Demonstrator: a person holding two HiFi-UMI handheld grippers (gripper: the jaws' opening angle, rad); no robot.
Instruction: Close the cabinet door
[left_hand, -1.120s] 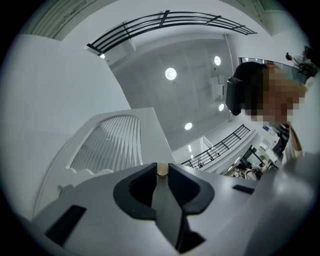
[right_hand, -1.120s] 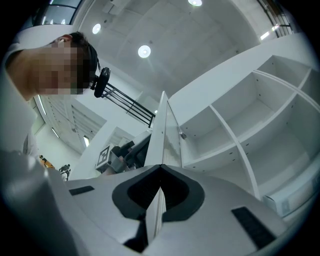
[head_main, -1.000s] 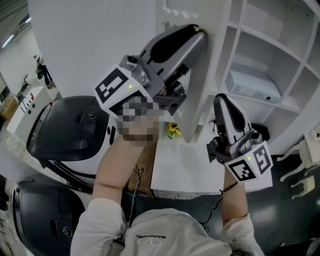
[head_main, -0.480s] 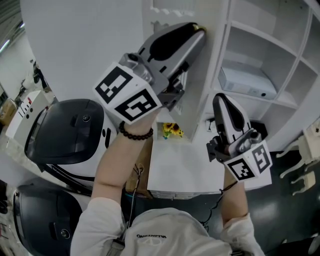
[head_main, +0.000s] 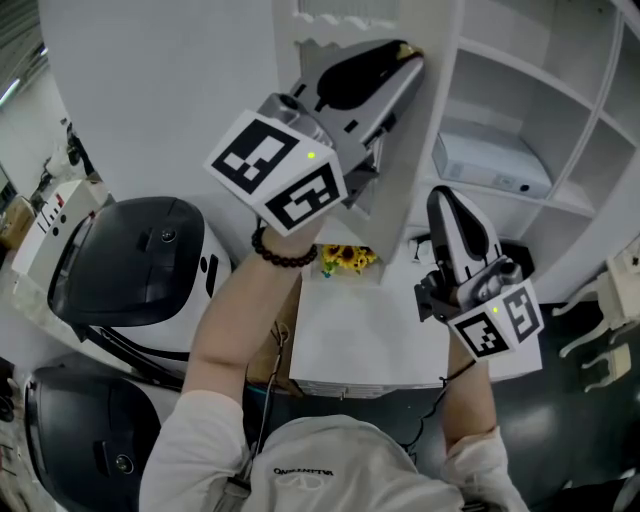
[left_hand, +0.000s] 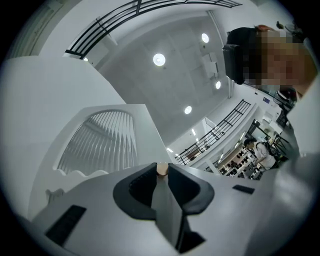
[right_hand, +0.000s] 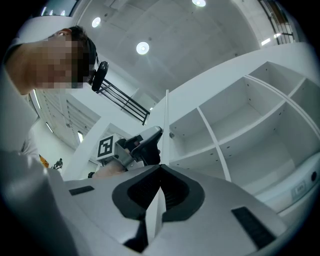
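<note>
— Where is the cabinet door (left_hand: 100, 145) being held?
— It is being held open, standing out from the cabinet shelves (head_main: 560, 205). Its knob (left_hand: 162, 169) is being pinched by the clenched left hand-held gripper (head_main: 402, 68).
— And the right hand-held gripper (head_main: 440, 197)?
— It is being held clenched on nothing, just right of the door's edge.

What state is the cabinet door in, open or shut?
Open: the cabinet door stands swung out from the shelves, whose compartments show uncovered beside it. The left claw is shut on its knob.
</note>
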